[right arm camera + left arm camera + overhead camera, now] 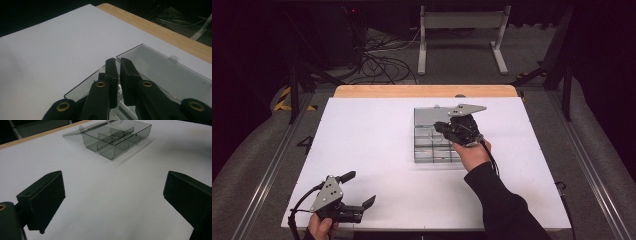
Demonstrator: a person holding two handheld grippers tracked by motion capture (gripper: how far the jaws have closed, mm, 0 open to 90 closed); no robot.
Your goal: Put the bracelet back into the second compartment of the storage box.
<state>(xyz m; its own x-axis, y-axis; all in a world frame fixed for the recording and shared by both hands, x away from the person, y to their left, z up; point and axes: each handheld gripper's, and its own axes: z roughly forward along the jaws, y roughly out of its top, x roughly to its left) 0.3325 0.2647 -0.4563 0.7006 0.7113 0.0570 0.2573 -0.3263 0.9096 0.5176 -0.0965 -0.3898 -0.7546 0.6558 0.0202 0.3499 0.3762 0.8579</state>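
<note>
From above, my desk [377, 150] is a wide white sheet with a wooden strip along its far edge, and the clear compartment box [432, 142] sits right of the desk's middle, toward the far side. Everything else I place against that box.

The high view shows the whole layout: my right tongs [447, 128] hang over the box, my hand [472, 155] just on the near side of it, while my left tongs [359, 192] lie well away from the box, at the near left corner of the desk.

My left gripper view gives what the high view cannot: the box [117, 141] from the side, smoky and see-through, with curved dividers inside and its lid [75, 132] lying open flat beyond it. My left tongs [113, 202] stand wide apart here, bare white desk between them, gripping nothing.

My right gripper view looks down close over the box [80, 87] and the open lid [162, 72], a small tab on the lid's far edge. My right tongs [118, 75] are nearly together, a narrow slit left between them. They sit right over the box's rim, and there may be something small and pale down between them, but I cannot tell whether they pinch anything.
</note>
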